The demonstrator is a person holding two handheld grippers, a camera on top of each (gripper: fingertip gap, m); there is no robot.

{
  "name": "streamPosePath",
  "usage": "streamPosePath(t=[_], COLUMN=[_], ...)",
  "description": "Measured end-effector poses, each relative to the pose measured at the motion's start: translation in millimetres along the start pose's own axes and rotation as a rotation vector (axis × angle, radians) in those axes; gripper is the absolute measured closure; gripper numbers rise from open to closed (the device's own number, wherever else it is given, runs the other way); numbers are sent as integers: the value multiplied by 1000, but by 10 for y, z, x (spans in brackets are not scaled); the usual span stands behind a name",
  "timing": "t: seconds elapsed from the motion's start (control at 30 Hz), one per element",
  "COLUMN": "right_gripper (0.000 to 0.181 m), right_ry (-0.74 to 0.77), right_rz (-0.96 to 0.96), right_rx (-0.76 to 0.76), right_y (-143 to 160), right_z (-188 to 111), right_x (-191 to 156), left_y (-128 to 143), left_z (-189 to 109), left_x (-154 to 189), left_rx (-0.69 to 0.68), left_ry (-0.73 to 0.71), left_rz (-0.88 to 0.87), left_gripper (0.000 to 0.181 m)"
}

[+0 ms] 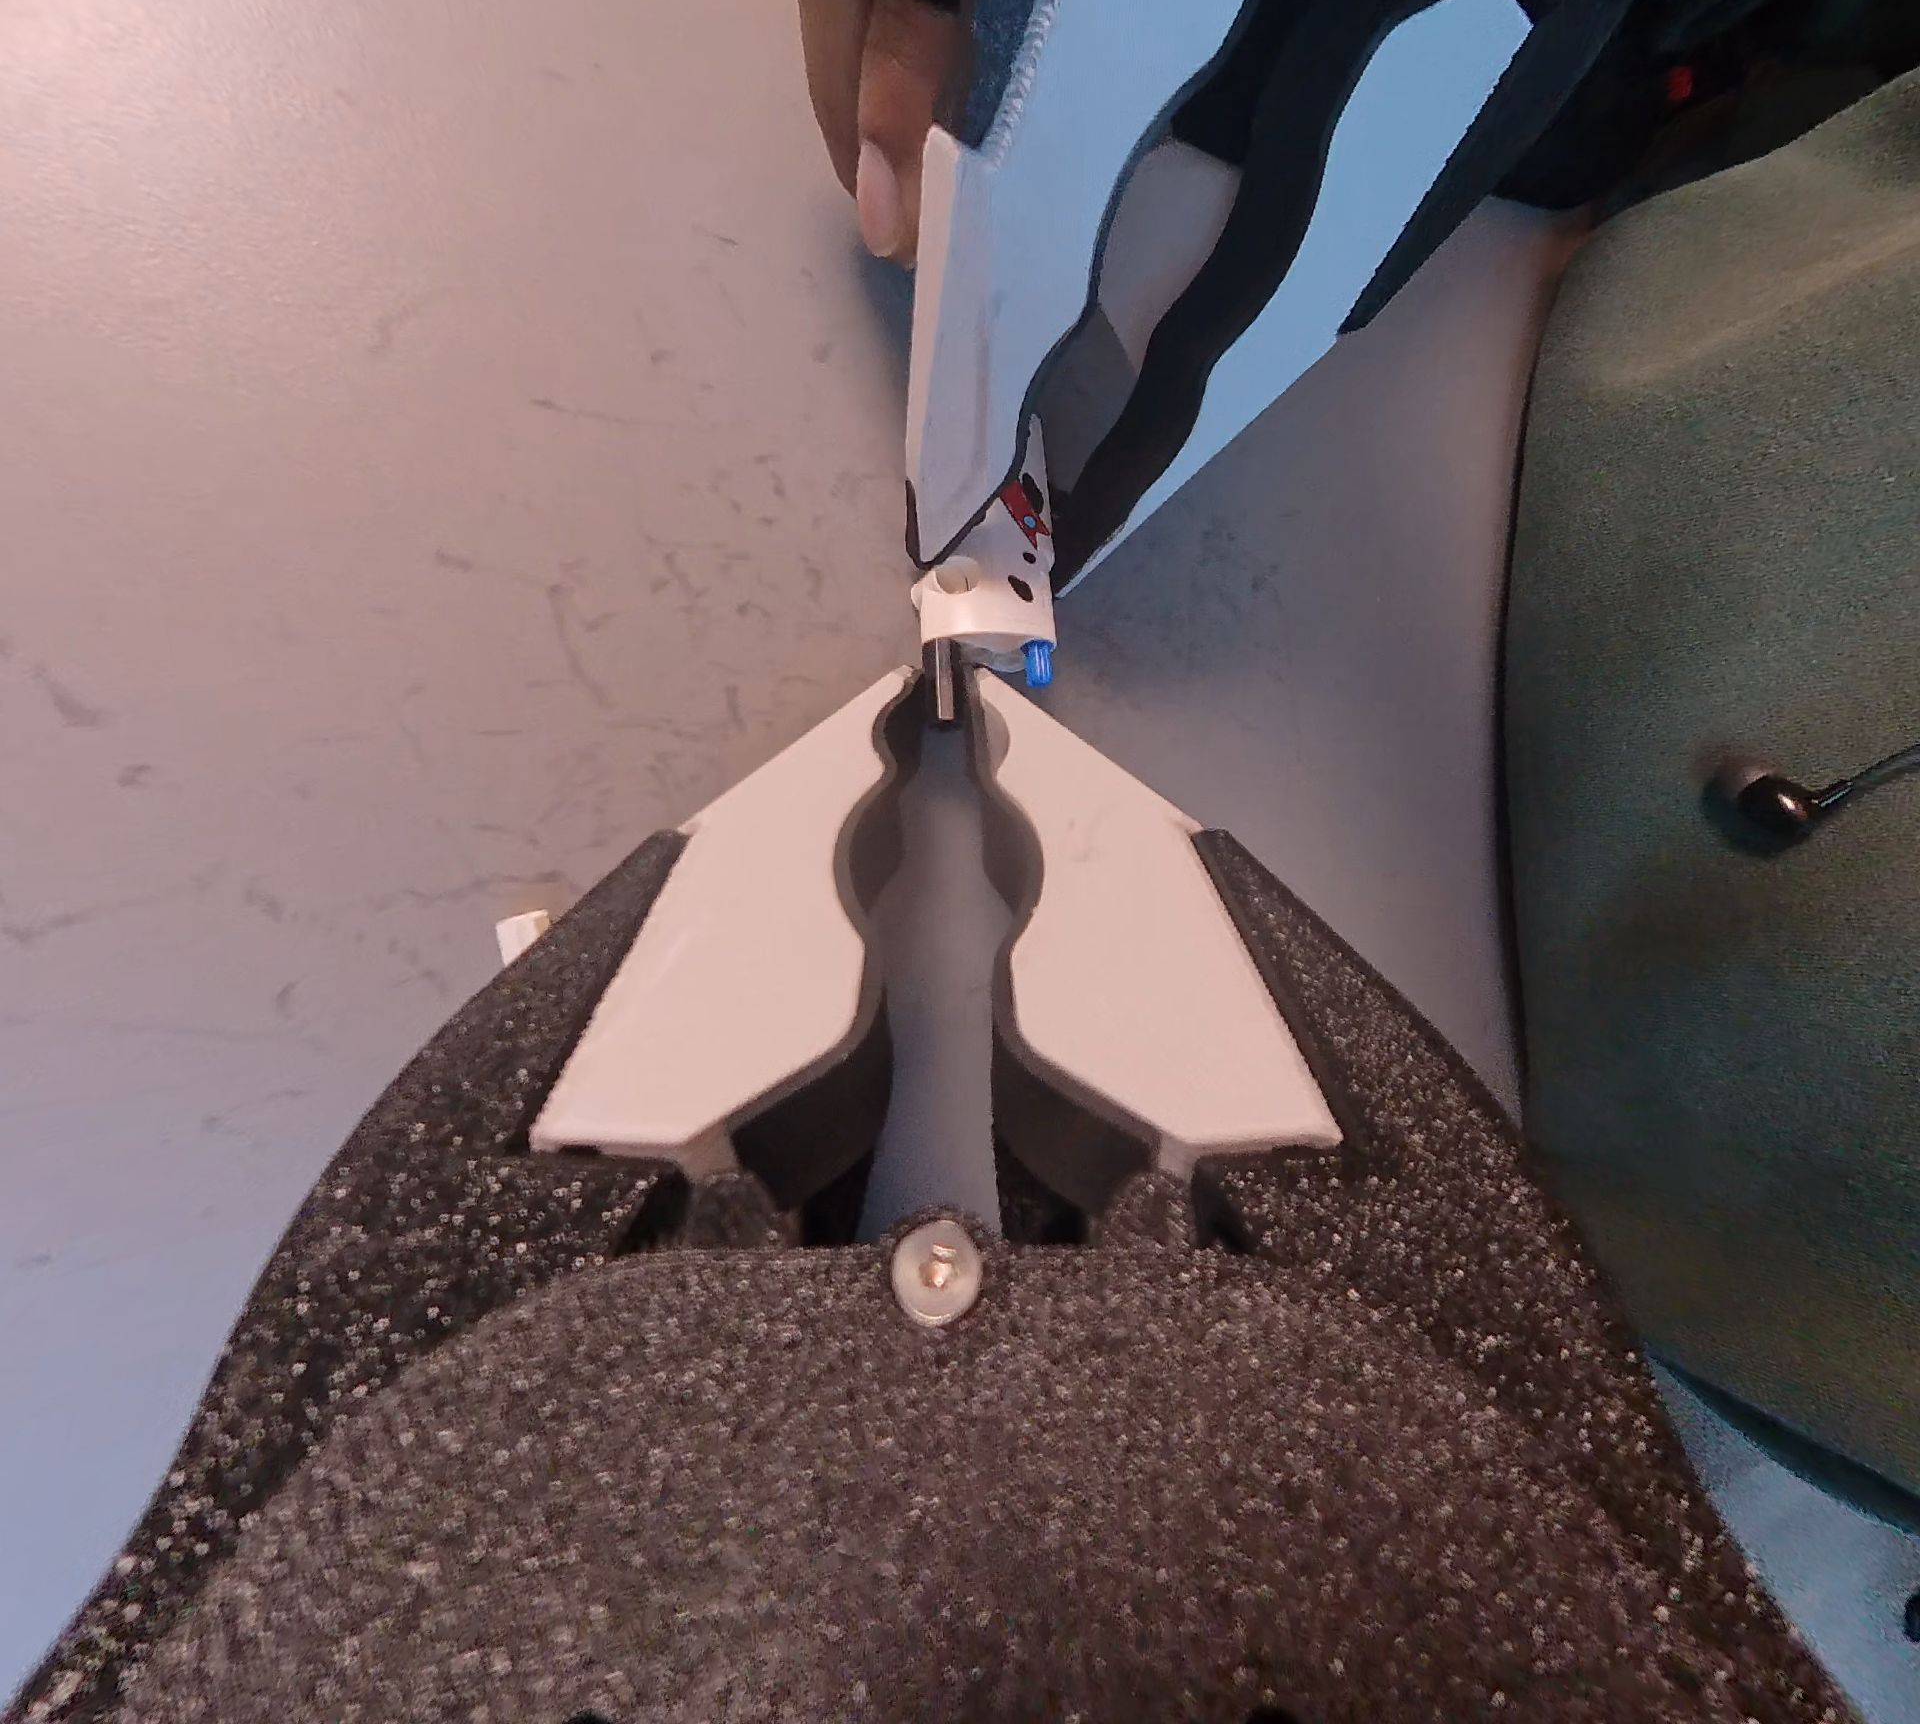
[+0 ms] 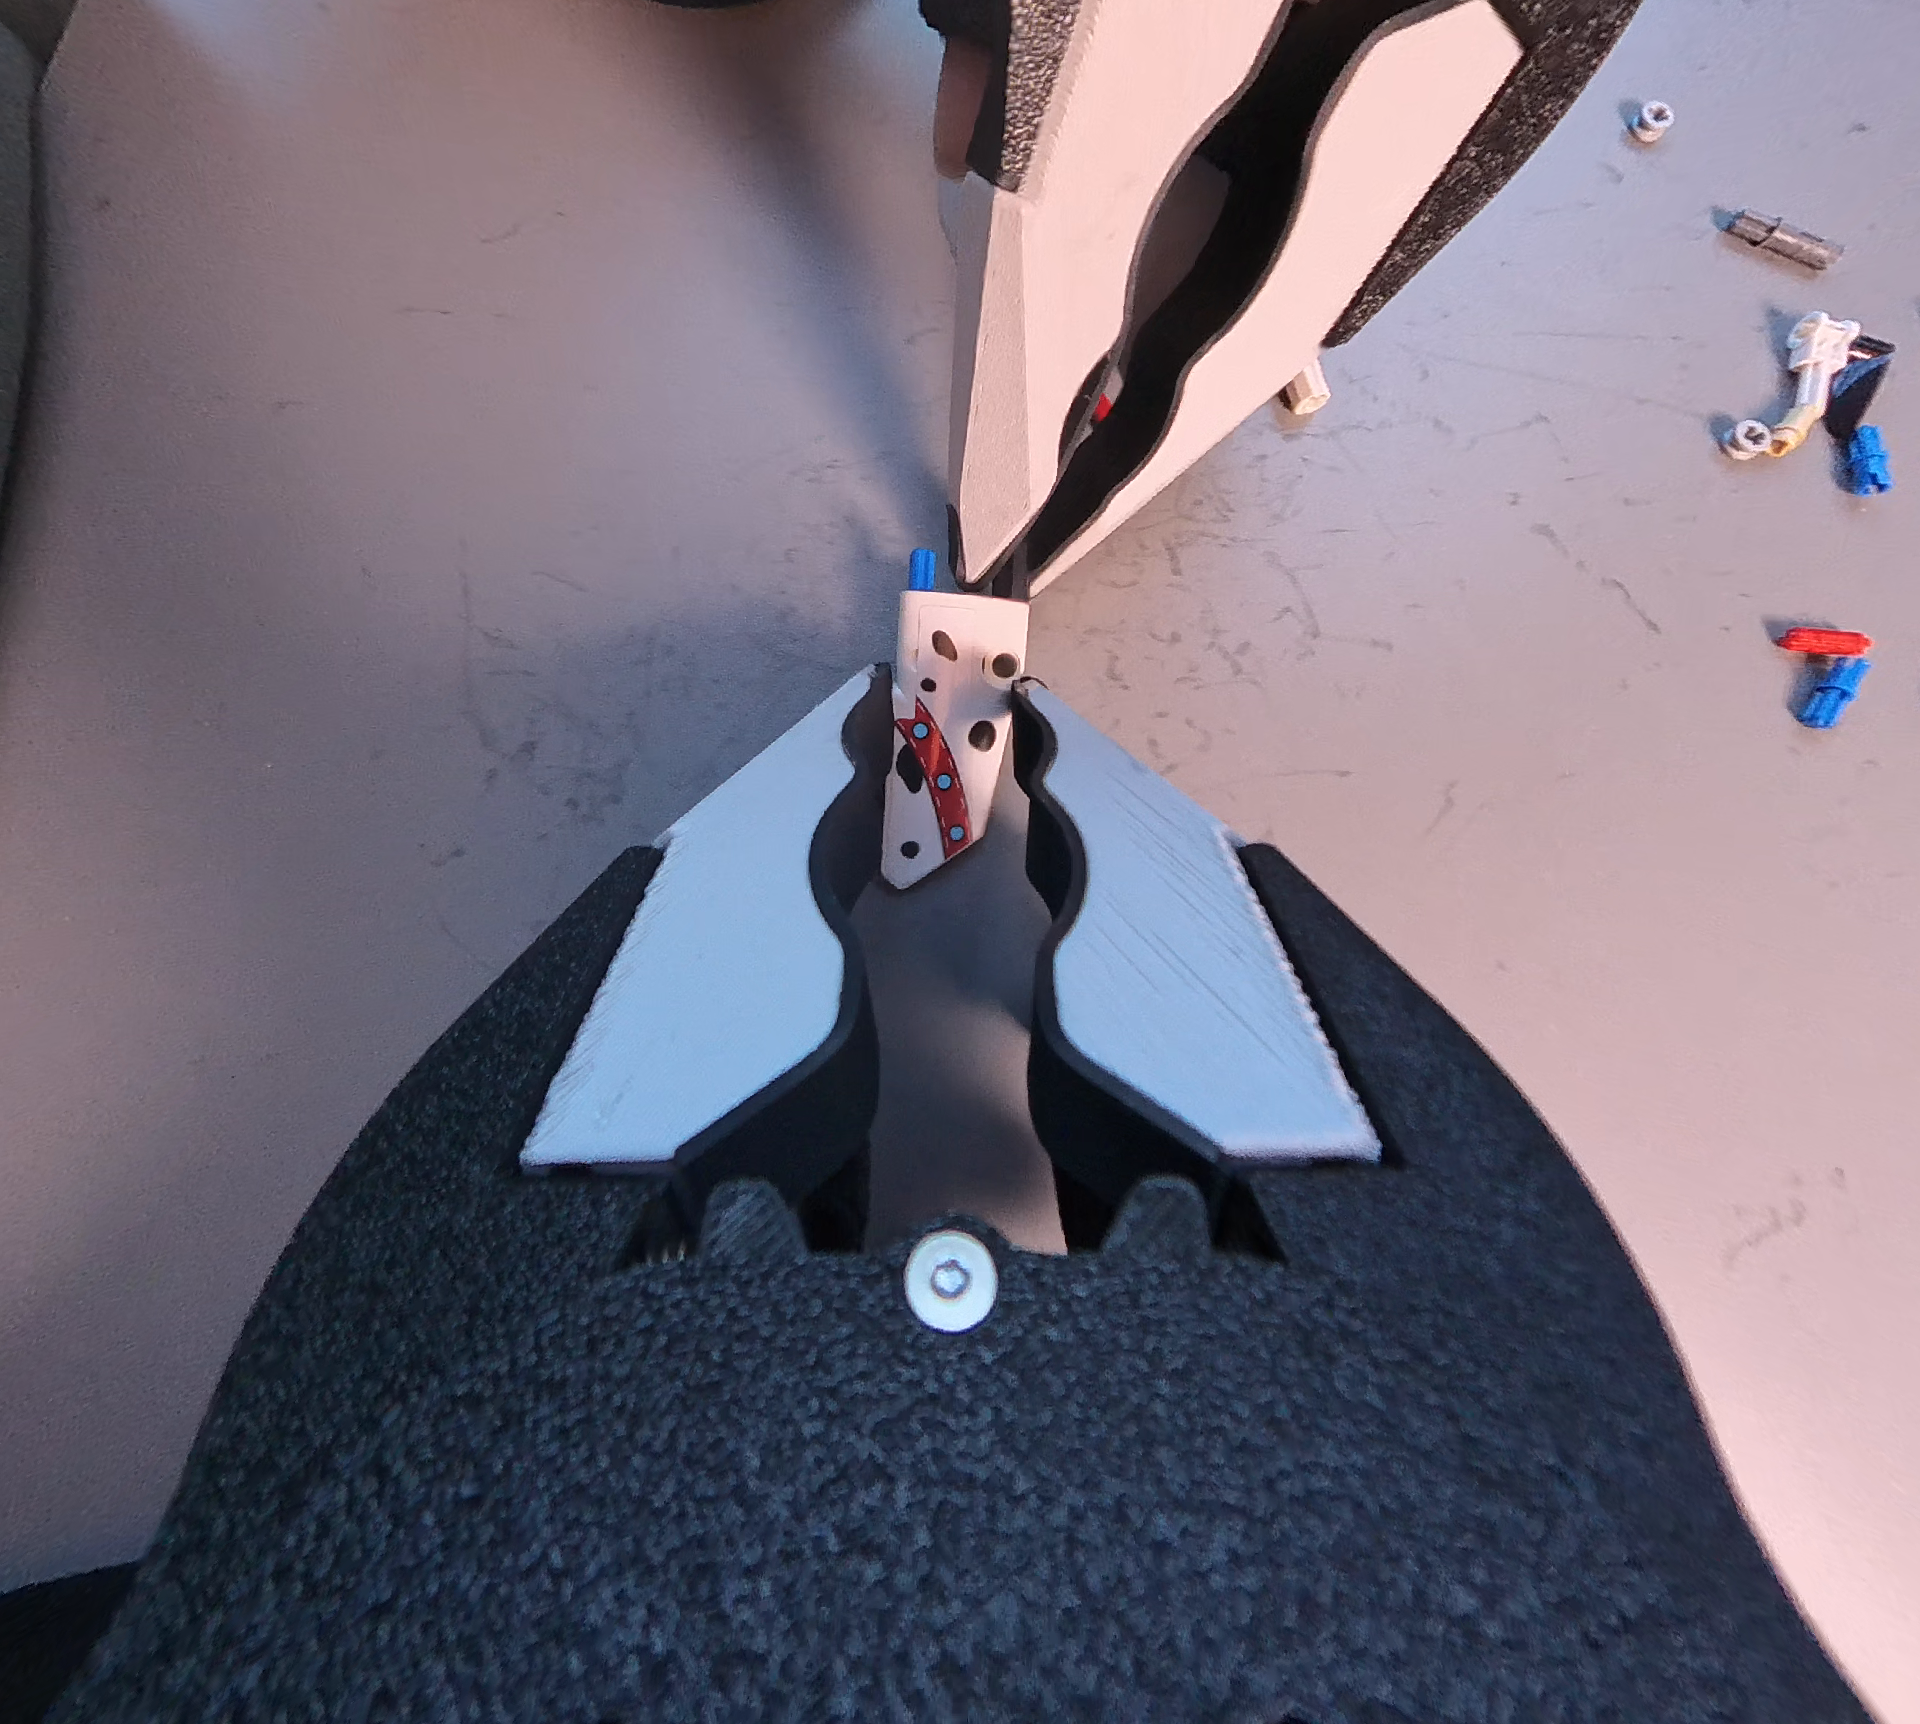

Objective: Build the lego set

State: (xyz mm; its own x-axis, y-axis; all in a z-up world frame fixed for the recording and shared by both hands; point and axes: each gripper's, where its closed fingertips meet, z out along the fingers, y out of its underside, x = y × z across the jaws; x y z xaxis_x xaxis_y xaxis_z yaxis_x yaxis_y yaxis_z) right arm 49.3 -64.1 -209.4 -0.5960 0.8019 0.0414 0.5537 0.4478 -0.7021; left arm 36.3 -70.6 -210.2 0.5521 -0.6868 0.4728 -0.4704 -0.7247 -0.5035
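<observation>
The right gripper has its jaws clamped on a white spotted lego panel with a red band, held above the grey desk. The panel's long axis runs along the gripper's fingers, its broad end pointing forward and away from the camera, a blue pin standing out at that end. The left gripper meets it tip to tip, jaws closed on a short dark pin at the panel's end. Loose lego pieces lie well apart on the desk.
</observation>
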Motion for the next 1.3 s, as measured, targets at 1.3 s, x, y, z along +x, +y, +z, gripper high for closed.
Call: streamPosePath(t=[1.3], right_gripper=[159], right_ry=[63], right_rz=[34], right_rx=[-15], right_y=[148], right_z=[-117], right_x=[66], left_y=[242], left_z=[-474], left_x=[-532], left_rx=[127], left_ry=[-324], left_rz=[233], left_gripper=[165])
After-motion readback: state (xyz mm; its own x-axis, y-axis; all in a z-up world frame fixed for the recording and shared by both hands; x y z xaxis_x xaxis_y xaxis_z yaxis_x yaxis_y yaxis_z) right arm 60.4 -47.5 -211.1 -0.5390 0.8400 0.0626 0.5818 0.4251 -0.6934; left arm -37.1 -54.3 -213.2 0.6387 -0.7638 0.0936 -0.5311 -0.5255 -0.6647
